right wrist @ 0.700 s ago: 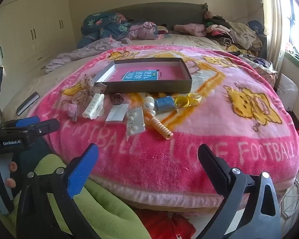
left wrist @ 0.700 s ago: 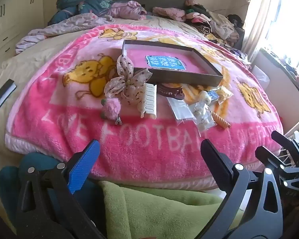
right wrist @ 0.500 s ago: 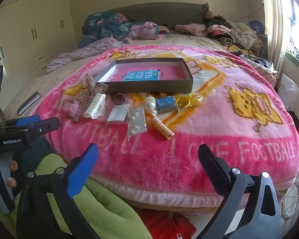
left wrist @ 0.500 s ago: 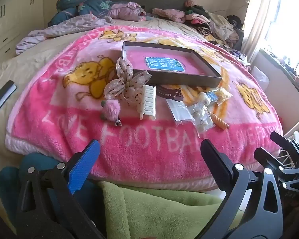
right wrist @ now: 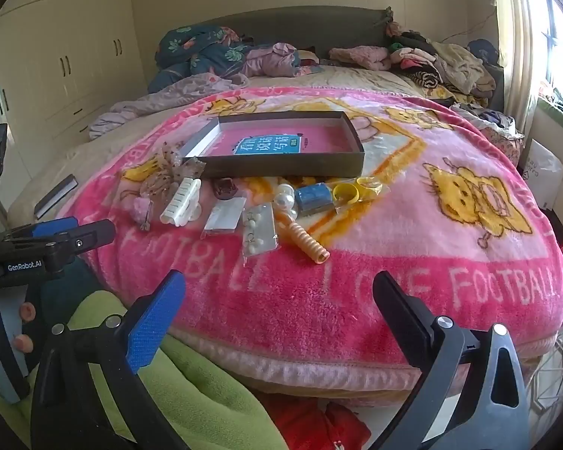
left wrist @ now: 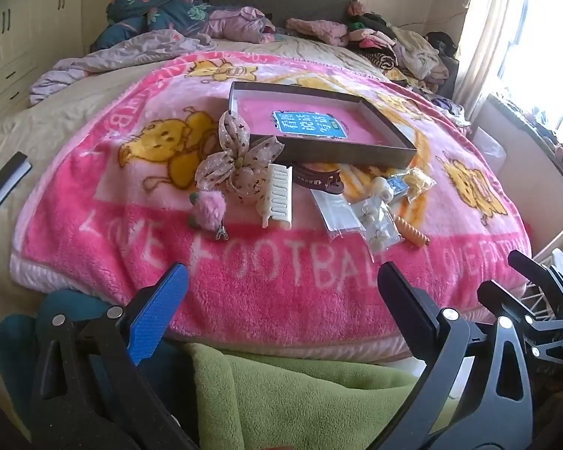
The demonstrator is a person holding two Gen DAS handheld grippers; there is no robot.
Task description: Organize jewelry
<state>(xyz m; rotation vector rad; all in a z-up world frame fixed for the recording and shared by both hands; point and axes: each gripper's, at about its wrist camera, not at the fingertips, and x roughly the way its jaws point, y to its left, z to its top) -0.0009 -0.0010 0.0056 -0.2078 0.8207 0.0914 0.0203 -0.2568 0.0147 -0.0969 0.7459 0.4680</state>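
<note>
A dark shallow box point(left wrist: 321, 150) point(right wrist: 281, 167) with a pink floor and a blue label lies on the pink blanket point(left wrist: 266, 266). In front of it lie a dotted fabric bow point(left wrist: 236, 153), a pink pompom clip point(left wrist: 208, 212), a cream claw clip point(left wrist: 277, 195) point(right wrist: 182, 202), a brown band point(left wrist: 319, 180), clear bags of earrings point(left wrist: 377, 221) point(right wrist: 259, 230), an orange spiral tie point(right wrist: 306, 243), pearls point(right wrist: 285, 195), a blue item point(right wrist: 313, 197) and yellow rings point(right wrist: 347, 192). My left gripper point(left wrist: 281, 285) and right gripper point(right wrist: 277, 292) both stand open, empty, above the bed's near edge, short of the items.
Piled clothes and bedding point(right wrist: 221, 56) fill the bed's far end by the headboard. Wardrobes point(right wrist: 56, 67) line the left wall, a window point(left wrist: 536, 56) the right. A green cloth point(left wrist: 300, 401) lies below the grippers. A dark flat object point(left wrist: 3, 187) rests at the bed's left edge.
Both views have shifted only slightly, with the items a touch lower and nearer in frame. Both grippers stay open and empty.
</note>
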